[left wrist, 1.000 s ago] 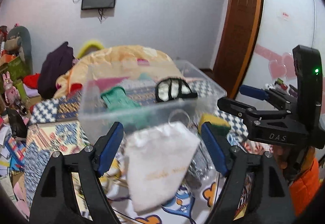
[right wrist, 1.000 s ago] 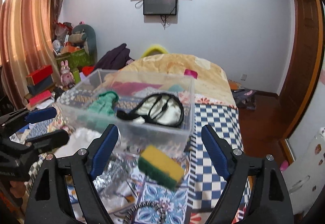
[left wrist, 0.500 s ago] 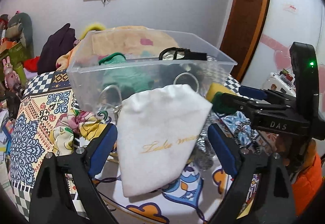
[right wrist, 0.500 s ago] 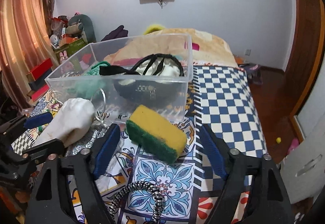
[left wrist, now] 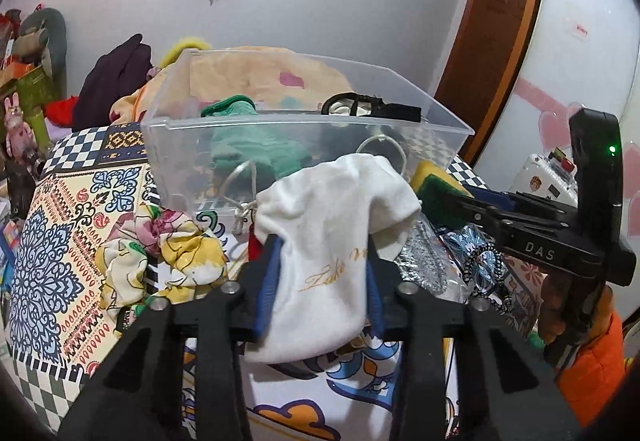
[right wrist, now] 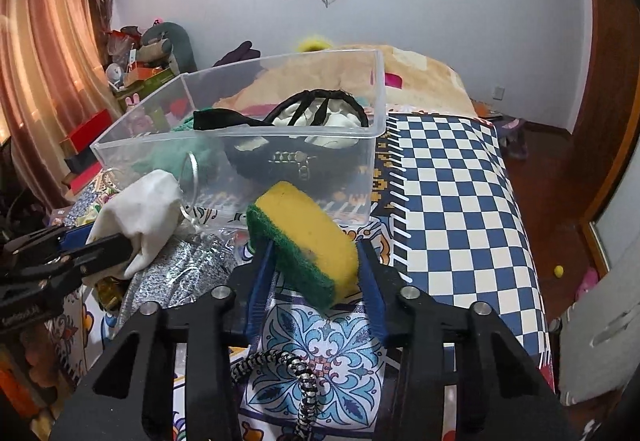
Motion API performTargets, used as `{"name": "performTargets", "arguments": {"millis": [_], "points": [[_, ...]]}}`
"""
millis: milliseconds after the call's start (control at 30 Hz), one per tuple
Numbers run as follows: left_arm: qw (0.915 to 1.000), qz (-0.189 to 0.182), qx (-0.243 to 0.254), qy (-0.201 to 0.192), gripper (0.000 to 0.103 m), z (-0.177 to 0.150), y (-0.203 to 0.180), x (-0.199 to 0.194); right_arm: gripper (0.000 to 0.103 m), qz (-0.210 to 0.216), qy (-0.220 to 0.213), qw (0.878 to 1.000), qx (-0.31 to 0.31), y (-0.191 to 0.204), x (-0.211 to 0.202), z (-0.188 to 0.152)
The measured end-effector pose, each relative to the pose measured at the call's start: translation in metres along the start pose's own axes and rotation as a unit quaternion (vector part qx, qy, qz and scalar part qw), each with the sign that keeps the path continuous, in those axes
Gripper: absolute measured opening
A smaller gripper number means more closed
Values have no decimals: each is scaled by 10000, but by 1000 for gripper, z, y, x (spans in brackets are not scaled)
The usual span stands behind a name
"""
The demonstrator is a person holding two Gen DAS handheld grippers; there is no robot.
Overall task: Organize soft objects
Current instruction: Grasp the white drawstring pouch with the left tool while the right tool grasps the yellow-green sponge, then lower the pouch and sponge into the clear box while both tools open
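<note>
My left gripper (left wrist: pixel 322 277) is shut on a white drawstring pouch (left wrist: pixel 332 241) with gold lettering, in front of the clear plastic bin (left wrist: pixel 304 129). My right gripper (right wrist: pixel 316 273) is shut on a yellow sponge with a green scouring side (right wrist: pixel 304 237), near the bin's front wall (right wrist: pixel 240 169). The bin holds a green cloth (left wrist: pixel 248 145) and a black and cream bag (right wrist: pixel 316 121). The pouch also shows at the left of the right wrist view (right wrist: pixel 140 213), and the sponge at the right of the left wrist view (left wrist: pixel 432 185).
A floral yellow scrunchie (left wrist: pixel 160 257), a silver glittery pouch (right wrist: pixel 176 273) and a black and white braided cord (right wrist: pixel 296 373) lie on the patterned bedspread (right wrist: pixel 448 201). A beige blanket (right wrist: pixel 420 73) lies behind the bin. Clutter stands at the left wall.
Both grippers have closed: the left on the white pouch, the right on the sponge. Both moved lower and closer to the bin.
</note>
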State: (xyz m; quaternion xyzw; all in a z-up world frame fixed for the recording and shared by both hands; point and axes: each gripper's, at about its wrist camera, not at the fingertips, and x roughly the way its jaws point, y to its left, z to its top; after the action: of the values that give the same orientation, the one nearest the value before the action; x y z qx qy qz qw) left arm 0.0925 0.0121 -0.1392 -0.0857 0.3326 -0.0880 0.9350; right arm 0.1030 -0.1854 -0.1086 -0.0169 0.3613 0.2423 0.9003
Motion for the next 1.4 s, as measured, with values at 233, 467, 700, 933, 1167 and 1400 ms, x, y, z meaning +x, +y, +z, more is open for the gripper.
{"name": "performTargets", "arguments": {"millis": [233,467,700,933,1167,1400], "points": [[9999,-25,14,-134,14,0,0,-16,32,61,-255,9996,-55,0,-20,6],[9987,-81,162,-471,11,2,-11,-45,31,181,-568,9980,-225,7,-41,14],[9950,49,242,-965,11,19,-12,-74,31,152,-880,9957,-238,9,-54,27],[9917,222,230,-1244,11,42,-7,-83,31,88,-1068,9940,-235,15,-54,43],[9883,462,322,-1419,11,68,-3,-79,31,163,-1219,9920,-280,23,-44,63],[9900,509,247,-1289,11,87,8,-51,31,197,-1161,9925,-341,33,-19,75]]}}
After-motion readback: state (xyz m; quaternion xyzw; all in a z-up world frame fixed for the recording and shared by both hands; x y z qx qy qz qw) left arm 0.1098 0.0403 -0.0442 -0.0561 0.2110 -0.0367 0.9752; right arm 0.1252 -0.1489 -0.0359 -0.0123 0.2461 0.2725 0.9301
